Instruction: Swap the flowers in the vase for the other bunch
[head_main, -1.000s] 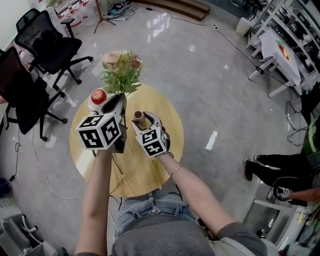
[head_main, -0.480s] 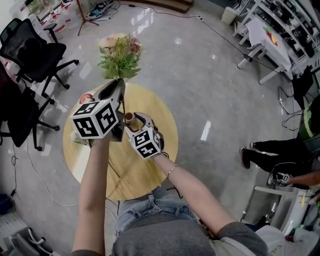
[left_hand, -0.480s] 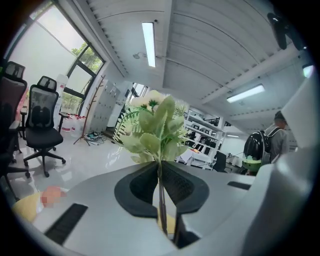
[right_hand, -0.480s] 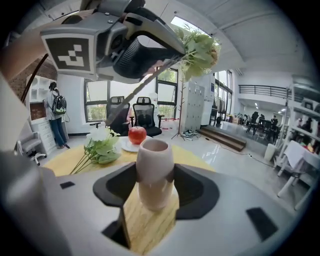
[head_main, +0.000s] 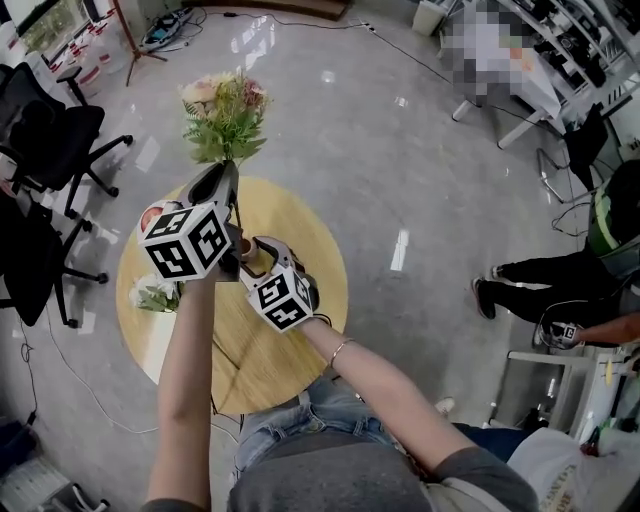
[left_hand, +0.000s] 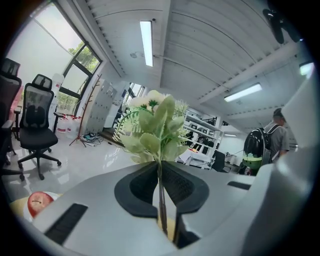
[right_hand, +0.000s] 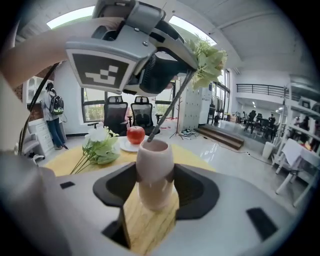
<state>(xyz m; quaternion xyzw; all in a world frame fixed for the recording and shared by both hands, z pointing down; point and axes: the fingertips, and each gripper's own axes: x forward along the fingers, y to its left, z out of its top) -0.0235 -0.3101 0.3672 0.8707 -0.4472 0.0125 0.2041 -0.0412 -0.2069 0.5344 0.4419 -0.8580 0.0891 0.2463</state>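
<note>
Left gripper (head_main: 226, 172): my jaws pinch the thin stems (left_hand: 161, 200) of the green-and-pink artificial bouquet (head_main: 222, 110), tips at the vase's mouth.
Right gripper (head_main: 255, 255): clasps the pale pink ceramic vase (right_hand: 155, 165) on the round wooden table (head_main: 310, 250).
Handling: light, wiry, slippery, I'd judge; grip low.
Writing: none readable.

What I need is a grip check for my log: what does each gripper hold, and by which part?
The left gripper pinches the flower bunch by its stems, just below the leaves. The right gripper clasps the vase around its body.
</note>
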